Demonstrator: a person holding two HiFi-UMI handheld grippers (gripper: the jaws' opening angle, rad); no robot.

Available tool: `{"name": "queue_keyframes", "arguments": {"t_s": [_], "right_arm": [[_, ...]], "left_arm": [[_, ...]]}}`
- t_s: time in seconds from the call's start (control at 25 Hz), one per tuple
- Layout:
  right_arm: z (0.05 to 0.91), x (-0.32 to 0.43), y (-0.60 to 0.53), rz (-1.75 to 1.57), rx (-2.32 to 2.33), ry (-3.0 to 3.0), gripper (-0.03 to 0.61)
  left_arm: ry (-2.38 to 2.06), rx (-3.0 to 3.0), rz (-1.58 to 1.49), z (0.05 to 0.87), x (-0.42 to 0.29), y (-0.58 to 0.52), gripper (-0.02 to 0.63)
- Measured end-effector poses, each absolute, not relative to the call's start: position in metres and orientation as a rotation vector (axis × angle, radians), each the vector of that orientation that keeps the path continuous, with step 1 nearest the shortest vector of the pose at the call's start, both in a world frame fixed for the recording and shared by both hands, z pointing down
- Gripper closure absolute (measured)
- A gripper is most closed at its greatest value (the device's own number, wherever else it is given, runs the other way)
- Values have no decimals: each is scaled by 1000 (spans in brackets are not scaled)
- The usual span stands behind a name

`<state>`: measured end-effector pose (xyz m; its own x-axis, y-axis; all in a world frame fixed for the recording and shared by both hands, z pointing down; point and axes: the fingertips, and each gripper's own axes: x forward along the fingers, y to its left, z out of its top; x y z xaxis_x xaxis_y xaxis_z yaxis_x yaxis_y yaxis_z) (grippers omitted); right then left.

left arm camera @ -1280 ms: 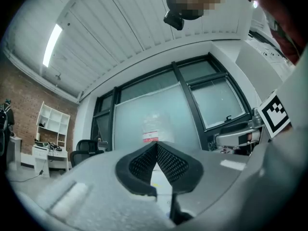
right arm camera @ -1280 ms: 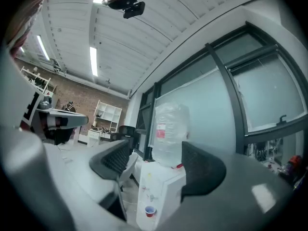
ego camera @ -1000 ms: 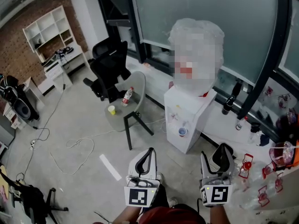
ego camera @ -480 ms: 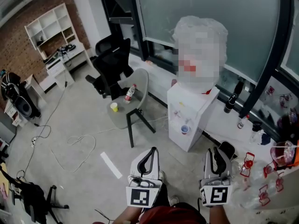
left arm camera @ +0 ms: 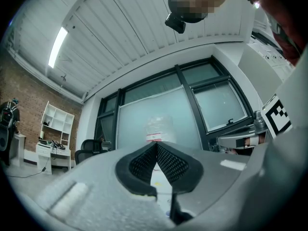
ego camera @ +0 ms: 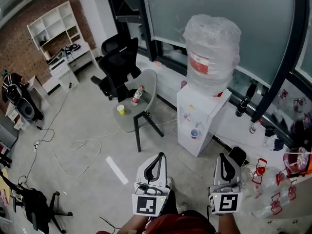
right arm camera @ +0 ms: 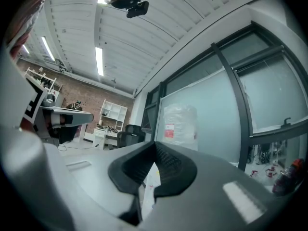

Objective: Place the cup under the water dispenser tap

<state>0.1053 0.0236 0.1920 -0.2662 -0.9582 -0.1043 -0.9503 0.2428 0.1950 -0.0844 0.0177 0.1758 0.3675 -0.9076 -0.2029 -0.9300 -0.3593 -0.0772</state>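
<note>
A white water dispenser (ego camera: pixel 204 115) with a big clear bottle (ego camera: pixel 212 52) on top stands by the window wall. A small cup (ego camera: pixel 195 133) sits in its tap recess. A yellow cup (ego camera: pixel 121 109) stands on the small round grey table (ego camera: pixel 141 116) to the left, beside a plastic bottle (ego camera: pixel 136 95). My left gripper (ego camera: pixel 159 156) and right gripper (ego camera: pixel 224 156) are held low in the head view, well short of the dispenser, both shut with nothing between the jaws. The dispenser's bottle (left arm camera: pixel 159 128) shows beyond the left gripper (left arm camera: pixel 156 146), and the same bottle (right arm camera: pixel 179 124) beyond the right gripper (right arm camera: pixel 155 144).
A black office chair (ego camera: pixel 118 65) stands behind the table. Cables (ego camera: pixel 78 147) lie on the floor at left. White shelves (ego camera: pixel 53 30) line the brick wall. Bottles and red clutter (ego camera: pixel 273 179) sit at right, near the window ledge.
The right gripper's jaws have closed from wide open to shut. The left gripper stayed shut. The head view drifted slightly, so the dispenser sits a bit more to the right.
</note>
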Motion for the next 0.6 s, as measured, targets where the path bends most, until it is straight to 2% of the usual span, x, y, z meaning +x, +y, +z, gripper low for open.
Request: {"name": "queue_keyframes", "arguments": {"t_s": [0.6], "right_arm": [[198,104,18,-327,1882,-2437,577]], "left_arm": [[1651,-2456,180,180,-85,13,614]]}}
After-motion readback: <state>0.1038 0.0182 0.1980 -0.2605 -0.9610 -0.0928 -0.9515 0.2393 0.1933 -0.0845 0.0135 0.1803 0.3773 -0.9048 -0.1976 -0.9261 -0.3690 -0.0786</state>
